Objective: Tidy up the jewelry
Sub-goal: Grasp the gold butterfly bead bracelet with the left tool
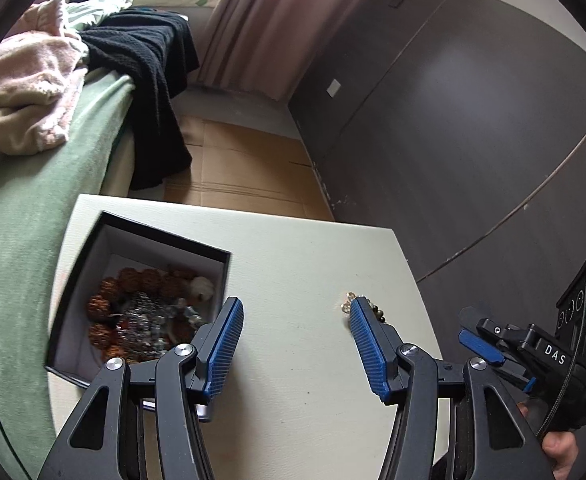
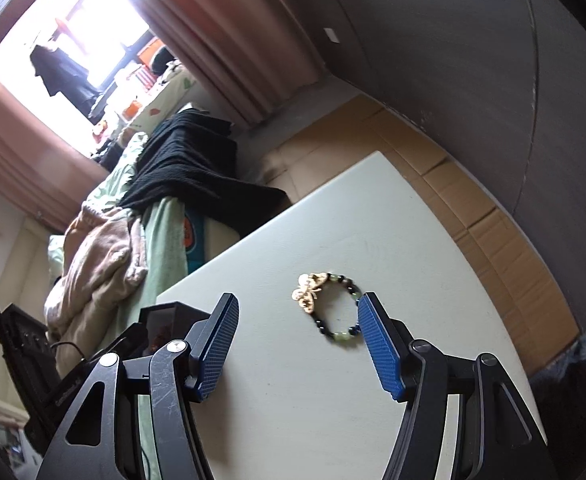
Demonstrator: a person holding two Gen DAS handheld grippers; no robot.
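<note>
Nearest the left wrist camera, the left gripper [image 1: 295,314] hangs spread wide over the white table [image 1: 293,264], empty. The right gripper [image 2: 298,308], likewise spread and empty, shows at the far right of that view with "DAS" printed white on its body. A beaded bracelet [image 2: 335,308] with a gold charm lies on the table, just beside the right gripper's right fingertip. On the left, the open black box [image 1: 165,236] holds brown beads and silver jewelry [image 1: 145,312].

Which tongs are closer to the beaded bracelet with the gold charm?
Probably right. The right tongs are open, one pad beside the green and dark beaded bracelet with the gold charm. The left tongs, also open, partly hide it.
</note>
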